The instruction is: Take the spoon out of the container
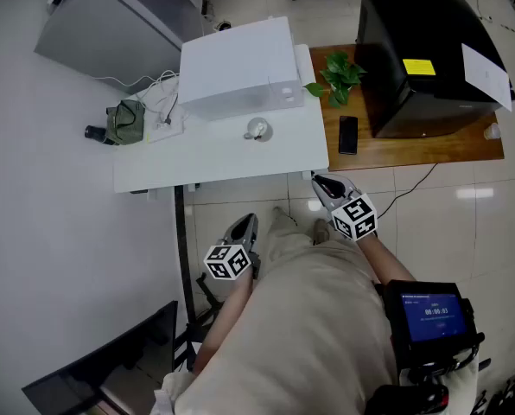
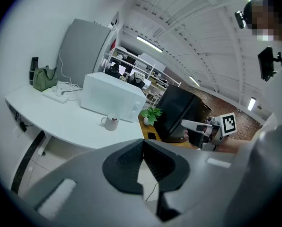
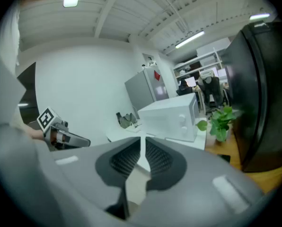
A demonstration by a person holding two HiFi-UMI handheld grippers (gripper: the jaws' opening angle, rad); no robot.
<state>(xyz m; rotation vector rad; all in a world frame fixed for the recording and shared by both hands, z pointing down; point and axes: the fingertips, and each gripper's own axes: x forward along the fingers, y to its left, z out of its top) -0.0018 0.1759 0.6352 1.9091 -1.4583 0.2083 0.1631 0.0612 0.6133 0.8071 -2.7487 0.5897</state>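
A mug (image 1: 257,130) is seen standing on the white tabletop (image 1: 206,164), just in front of the white microwave (image 1: 238,63) and set back from the tabletop's near edge. A small dark shape is seen at the mug's mouth in the left gripper view, but it is too small for a spoon to be made out, so the spoon's place cannot be told with certainty.

A green bag (image 1: 126,121) is placed at the left end of the tabletop, beside a bundle of white cables (image 1: 162,102). Just beside the right end of the tabletop, a wooden table (image 1: 430,150) is seen, on which a potted plant (image 1: 337,74), a black phone (image 1: 347,134) and a large black box (image 1: 422,67) with a yellow label (image 1: 419,67) are carried.

Both claws are held low, on the near side of the tabletop edge and above the tiled floor (image 1: 465,223), well apart from the mug. The left claw (image 1: 244,225) is pointed towards the tabletop; its 2 jaws are pressed together at the tips and nothing is held between them. The right claw (image 1: 321,183) is held nearer the tabletop's right corner; its 2 jaws are likewise drawn together, with only a thin slit left between the pads, and nothing is gripped there. The person's beige clothing (image 1: 309,318) is seen between the 2 claws.
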